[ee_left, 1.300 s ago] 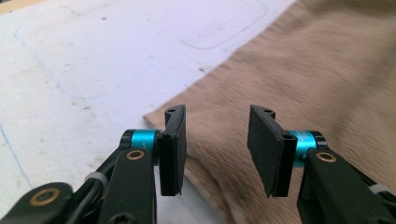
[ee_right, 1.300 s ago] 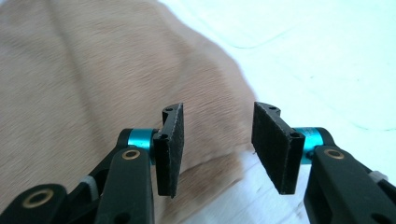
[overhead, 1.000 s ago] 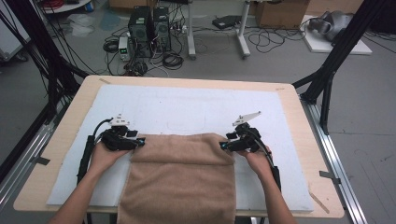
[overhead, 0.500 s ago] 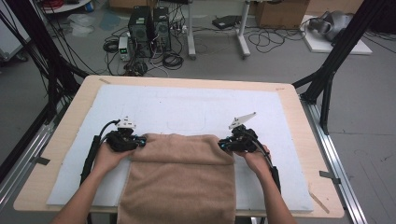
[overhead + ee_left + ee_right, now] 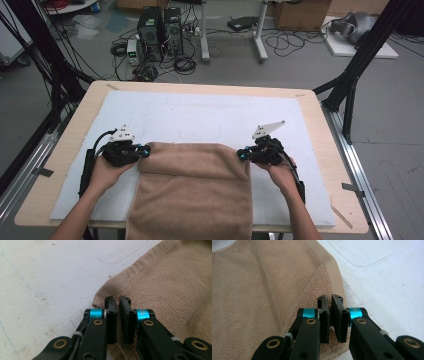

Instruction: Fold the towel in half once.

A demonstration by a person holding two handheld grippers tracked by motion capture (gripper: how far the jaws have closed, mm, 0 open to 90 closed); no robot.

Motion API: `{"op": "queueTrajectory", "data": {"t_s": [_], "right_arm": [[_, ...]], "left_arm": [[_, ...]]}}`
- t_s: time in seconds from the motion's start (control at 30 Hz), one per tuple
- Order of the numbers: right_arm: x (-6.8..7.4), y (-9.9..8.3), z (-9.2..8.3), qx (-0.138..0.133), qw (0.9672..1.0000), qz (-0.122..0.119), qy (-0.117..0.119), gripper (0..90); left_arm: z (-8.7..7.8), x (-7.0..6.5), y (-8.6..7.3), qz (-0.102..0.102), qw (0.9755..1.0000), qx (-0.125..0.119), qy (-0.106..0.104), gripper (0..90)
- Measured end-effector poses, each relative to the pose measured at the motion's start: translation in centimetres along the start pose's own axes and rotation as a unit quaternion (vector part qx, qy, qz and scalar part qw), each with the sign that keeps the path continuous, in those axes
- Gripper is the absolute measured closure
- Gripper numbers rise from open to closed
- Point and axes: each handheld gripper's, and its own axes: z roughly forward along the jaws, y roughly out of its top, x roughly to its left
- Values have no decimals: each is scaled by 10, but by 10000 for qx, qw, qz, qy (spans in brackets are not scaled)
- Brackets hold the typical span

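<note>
A tan towel (image 5: 195,195) lies on the white mat (image 5: 200,112), its near end hanging over the table's front edge. My left gripper (image 5: 145,150) is shut on the towel's far left corner, and my right gripper (image 5: 241,154) is shut on its far right corner. In the left gripper view the jaws (image 5: 118,301) stand almost together, with the towel's hemmed corner (image 5: 112,287) pinched at their tips. The right gripper view has the jaws (image 5: 330,300) just as close on the other corner of the towel (image 5: 262,295). The far edge bulges up slightly between the two grips.
The mat covers most of the wooden table (image 5: 320,115) and bears faint pen outlines (image 5: 200,135) beyond the towel. Black frame struts (image 5: 350,85) rise at the table's right and left. Computer towers (image 5: 160,25) and cables sit on the floor behind.
Both grippers closed on the towel's far corners and rose a little with them. The towel's far edge now bulges up instead of lying flat.
</note>
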Motion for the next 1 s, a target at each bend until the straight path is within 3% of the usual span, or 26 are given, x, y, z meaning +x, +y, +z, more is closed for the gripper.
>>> {"op": "queueTrajectory", "data": {"t_s": [0.2,0.37,0.47,0.6,0.67,0.77,0.9,1.0], "right_arm": [[18,-1,-12,-62,9997,-161,142,848],[43,-10,-20,16,9987,-412,286,848],[56,-15,-22,111,9977,-543,387,848],[67,-21,-23,224,9963,-639,522,842],[68,-20,-26,179,9964,-639,524,813],[63,-15,-30,23,9971,-580,491,779],[49,-6,-33,-220,9977,-468,431,741],[37,-1,-32,-281,9988,-324,253,701]], "left_arm": [[-16,-17,-16,158,9997,-118,-150,842],[-31,-30,-33,201,9989,-305,-280,835],[-37,-41,-42,297,9985,-263,-386,833],[-40,-55,-52,524,9959,-24,-742,821],[-44,-56,-51,565,9948,-40,-848,760],[-49,-49,-40,443,9954,-206,-820,629],[-48,-37,-24,393,9963,-375,-672,602],[-41,-26,-18,290,9975,-408,-508,599]]}}
